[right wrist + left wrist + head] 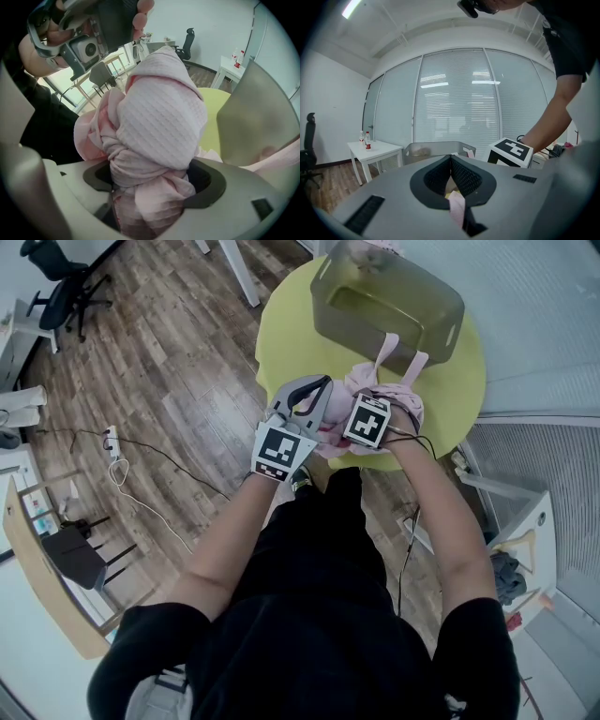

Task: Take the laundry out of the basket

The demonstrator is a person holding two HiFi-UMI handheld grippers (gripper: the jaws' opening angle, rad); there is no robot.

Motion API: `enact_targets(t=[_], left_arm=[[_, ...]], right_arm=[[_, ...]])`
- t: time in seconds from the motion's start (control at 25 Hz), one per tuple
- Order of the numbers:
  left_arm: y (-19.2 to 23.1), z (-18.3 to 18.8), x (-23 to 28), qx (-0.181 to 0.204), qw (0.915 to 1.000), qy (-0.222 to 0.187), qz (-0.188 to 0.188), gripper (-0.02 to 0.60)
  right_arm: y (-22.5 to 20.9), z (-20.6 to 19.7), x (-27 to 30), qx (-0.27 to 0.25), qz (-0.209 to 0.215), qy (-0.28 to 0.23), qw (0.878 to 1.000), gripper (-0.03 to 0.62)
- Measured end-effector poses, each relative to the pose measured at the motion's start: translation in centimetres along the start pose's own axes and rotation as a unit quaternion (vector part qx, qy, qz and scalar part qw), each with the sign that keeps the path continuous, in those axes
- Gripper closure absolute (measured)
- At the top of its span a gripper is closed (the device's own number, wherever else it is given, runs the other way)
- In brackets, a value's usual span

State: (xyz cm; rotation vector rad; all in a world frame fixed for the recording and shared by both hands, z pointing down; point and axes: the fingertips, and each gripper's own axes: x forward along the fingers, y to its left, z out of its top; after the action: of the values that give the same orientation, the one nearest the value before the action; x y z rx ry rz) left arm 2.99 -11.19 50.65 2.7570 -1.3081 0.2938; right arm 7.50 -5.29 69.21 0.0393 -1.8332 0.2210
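— Where is the laundry seen?

— The pink garment [405, 401] is bunched on the near edge of the yellow table [281, 343], just outside the basket [427, 296]. A strap of it is stretched up to the basket's near wall.

— How is it held?

— It is gripped from both sides. In the right gripper view, a thick knot of the waffle-knit cloth [161, 122] is clamped between the jaws of the right gripper [154, 187], and the opening is filled by it. In the left gripper view, the jaws of the left gripper [451, 161] are pressed together at the tips, and a thin pink strip [457, 208] is pinched lower down between them.

— And the grippers themselves?

— The two are held close together over the cloth, the left gripper [319, 395] beside the right gripper [349, 407], at the table's near rim.

— What is seen beyond?

— The grey basket [436, 151] is set on the table behind the garment. A small white table [375, 150] with bottles [365, 139] is placed by the blinds. An office chair [61, 282] is parked on the wood floor [159, 352], well apart.
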Motion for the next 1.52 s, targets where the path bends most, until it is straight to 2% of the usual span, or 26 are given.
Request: enact_targets(t=[0.28,0.6,0.76,1.0,1.2,1.52], left_arm=[[-0.3,-2.5,1.3,-0.007,0.9998,0.018,-0.006,0.571],[-0.6,-5.4,2.4,-0.017,0.9992,0.036,-0.008,0.571],[-0.7,-6.4,2.8,-0.022,0.9987,0.044,-0.009,0.571],[-0.1,-7.9,3.0,-0.028,0.9979,0.058,-0.003,0.571],[0.4,-8.3,2.4,-0.035,0.9974,0.063,0.005,0.571],[0.9,-7.5,1.6,-0.036,0.9976,0.058,0.011,0.571]], right_arm=[[0.9,-1.1,3.5,0.003,0.017,0.008,1.000,0.161],[-1.1,-1.6,5.4,0.047,-0.010,-0.027,0.998,0.161],[-2.3,-2.1,6.1,0.059,-0.015,-0.023,0.998,0.160],[-3.1,-2.2,7.9,0.038,-0.047,-0.013,0.998,0.160],[-2.8,-2.2,9.2,0.026,-0.045,0.006,0.999,0.160],[-2.9,-1.6,6.9,0.025,-0.055,-0.010,0.998,0.158]])
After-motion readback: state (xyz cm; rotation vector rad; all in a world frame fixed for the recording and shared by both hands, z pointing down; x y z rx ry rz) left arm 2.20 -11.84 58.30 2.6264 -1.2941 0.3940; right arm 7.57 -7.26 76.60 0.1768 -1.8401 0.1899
